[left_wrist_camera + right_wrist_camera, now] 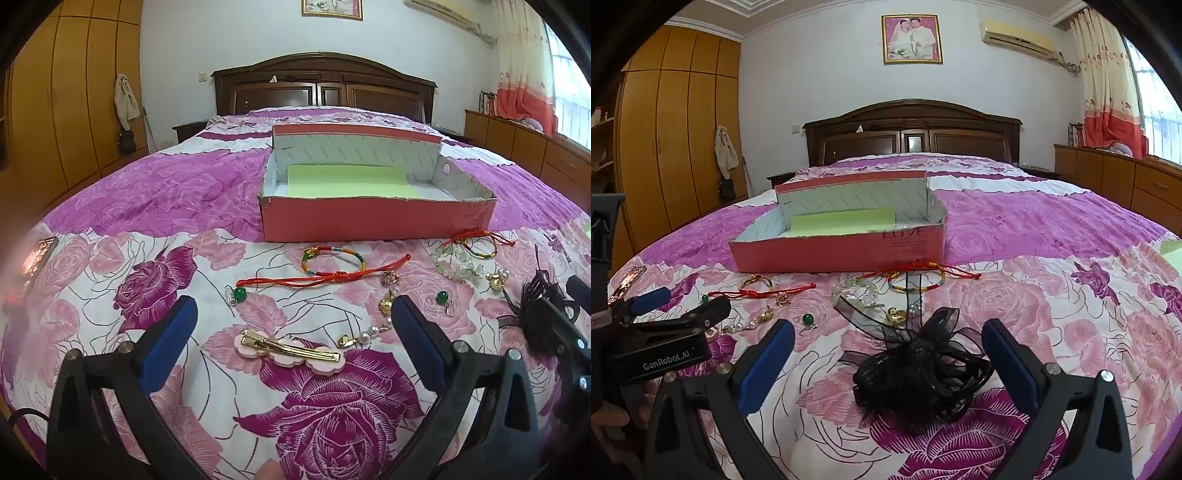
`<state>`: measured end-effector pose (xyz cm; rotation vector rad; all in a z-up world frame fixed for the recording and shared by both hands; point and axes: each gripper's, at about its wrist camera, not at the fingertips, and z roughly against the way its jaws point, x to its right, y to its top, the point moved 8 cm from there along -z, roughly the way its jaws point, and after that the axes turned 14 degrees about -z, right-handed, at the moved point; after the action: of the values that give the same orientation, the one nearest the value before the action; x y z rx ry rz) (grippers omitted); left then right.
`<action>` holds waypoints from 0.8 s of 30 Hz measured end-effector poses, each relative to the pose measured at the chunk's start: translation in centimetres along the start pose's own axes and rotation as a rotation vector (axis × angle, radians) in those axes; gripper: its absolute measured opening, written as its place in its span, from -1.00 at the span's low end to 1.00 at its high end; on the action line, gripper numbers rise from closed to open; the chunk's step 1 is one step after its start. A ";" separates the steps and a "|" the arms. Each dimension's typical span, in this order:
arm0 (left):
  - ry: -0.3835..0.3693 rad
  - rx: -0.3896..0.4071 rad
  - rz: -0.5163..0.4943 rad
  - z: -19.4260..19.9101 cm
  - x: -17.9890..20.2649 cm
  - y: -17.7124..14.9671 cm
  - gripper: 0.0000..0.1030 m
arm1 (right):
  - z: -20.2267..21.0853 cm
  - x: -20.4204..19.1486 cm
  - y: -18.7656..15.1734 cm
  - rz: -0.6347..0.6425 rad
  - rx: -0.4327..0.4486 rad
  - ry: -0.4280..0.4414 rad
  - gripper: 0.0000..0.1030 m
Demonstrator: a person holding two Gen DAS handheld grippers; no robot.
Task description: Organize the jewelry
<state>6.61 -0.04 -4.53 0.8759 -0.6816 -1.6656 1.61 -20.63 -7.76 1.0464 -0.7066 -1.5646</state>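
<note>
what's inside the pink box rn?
Inside the pink box: a light green sheet on the white floor, no jewelry visible. The near wall hides the front strip of the floor.

Wide-open left tongs (291,325) around pink-and-gold hair clip (290,351) on floral bedspread (155,192)

Beside the matt cardboard box (373,221), a glossy gold metal hair clip (290,350) lay on the soft printed cloth bedspread (166,192).

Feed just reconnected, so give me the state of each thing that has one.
Left gripper: open, holding nothing.
Right gripper: open around black mesh hair accessory.
Pink cardboard box: open, green paper inside.
Gold-and-pink flower hair clip: lying on floral bedspread.
</note>
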 end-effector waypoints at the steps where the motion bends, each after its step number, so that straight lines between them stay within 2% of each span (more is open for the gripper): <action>1: -0.001 -0.001 -0.001 0.0 0.0 0.0 0.90 | 0.0 0.0 0.0 -0.001 0.002 0.002 1.00; 24: -0.003 0.001 -0.001 0.1 0.3 -0.1 0.90 | -0.1 0.2 -0.1 -0.003 0.003 0.002 1.00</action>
<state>6.44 -0.35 -4.60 0.8748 -0.6848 -1.6680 1.63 -20.83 -7.93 1.0513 -0.7071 -1.5654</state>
